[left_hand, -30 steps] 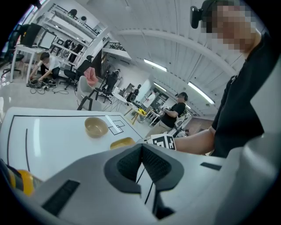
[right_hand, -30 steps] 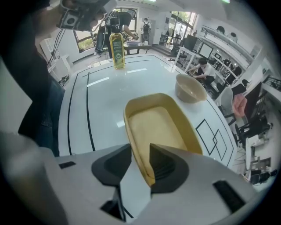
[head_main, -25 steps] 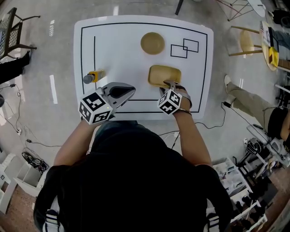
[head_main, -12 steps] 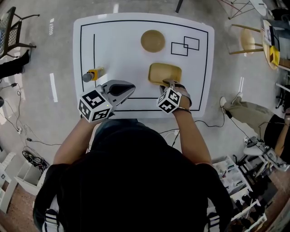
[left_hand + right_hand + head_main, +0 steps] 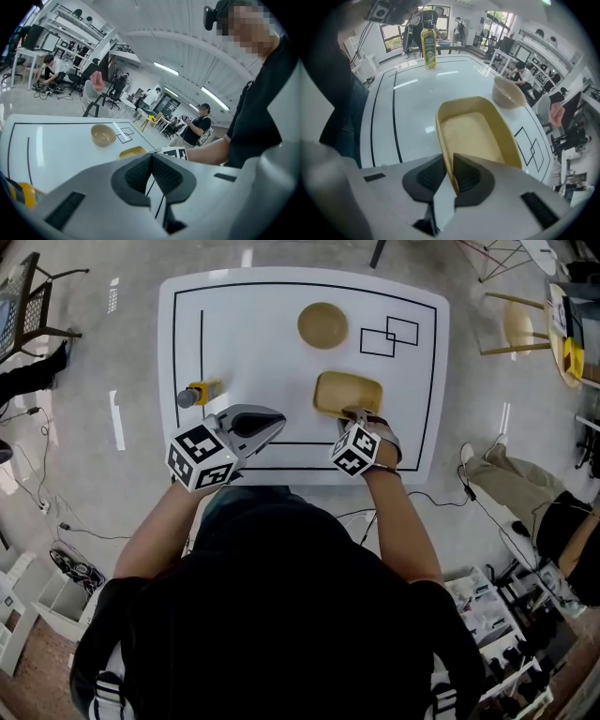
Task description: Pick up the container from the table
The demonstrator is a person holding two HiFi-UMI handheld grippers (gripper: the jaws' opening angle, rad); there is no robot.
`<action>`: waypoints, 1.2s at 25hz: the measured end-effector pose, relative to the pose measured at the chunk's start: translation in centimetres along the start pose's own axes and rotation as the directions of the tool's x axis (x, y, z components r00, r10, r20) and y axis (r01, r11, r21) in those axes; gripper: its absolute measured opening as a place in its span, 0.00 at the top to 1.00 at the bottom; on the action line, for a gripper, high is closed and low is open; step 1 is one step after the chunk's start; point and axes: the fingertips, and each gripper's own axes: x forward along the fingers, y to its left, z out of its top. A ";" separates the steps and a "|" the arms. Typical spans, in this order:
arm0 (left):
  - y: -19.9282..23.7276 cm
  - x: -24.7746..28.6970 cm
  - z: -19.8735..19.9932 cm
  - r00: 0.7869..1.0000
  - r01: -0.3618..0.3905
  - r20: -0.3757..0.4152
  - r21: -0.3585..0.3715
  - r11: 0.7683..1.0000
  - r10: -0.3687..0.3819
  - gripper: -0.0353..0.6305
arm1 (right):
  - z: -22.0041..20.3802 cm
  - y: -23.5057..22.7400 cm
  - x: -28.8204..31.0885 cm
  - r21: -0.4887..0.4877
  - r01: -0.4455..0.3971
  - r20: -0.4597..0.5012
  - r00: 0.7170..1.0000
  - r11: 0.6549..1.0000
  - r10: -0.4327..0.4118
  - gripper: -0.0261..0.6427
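- container (image 5: 347,393): shallow, tan, oblong with rounded corners; sits flat on the white table (image 5: 244,343), right of middle, toward the person's edge, inside the black border line; empty in the right gripper view (image 5: 473,136)
- right tongs (image 5: 354,415): pointing steeply down at the container's near end; the near wall stands between the two dark pads (image 5: 451,176), one pad inside the container, one outside; jaws have just been closing and now sit narrow, clamped on that wall
- right hand: wrist strap and marker cube (image 5: 354,451) just behind the tongs, over the table's near border line
- left tongs (image 5: 275,421): held above the table left of the container, well apart from it, tilted slightly downward; pads drawn together with nothing between them (image 5: 151,159)
- bowl (image 5: 322,324): round, tan, upright, beyond the container toward the far edge; not touching it
- two overlapping black squares (image 5: 389,337): drawn on the table right of the bowl
- bottle (image 5: 195,394): yellow, grey cap, standing upright at the table's left side, left of the left tongs (image 5: 429,47)
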 end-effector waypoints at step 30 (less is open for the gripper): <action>-3.1 0.3 0.8 1.000 0.024 0.000 0.054 0.998 -0.024 0.93 | -2.7 0.7 -0.8 0.014 0.028 -0.051 0.998 1.000 -0.027 0.95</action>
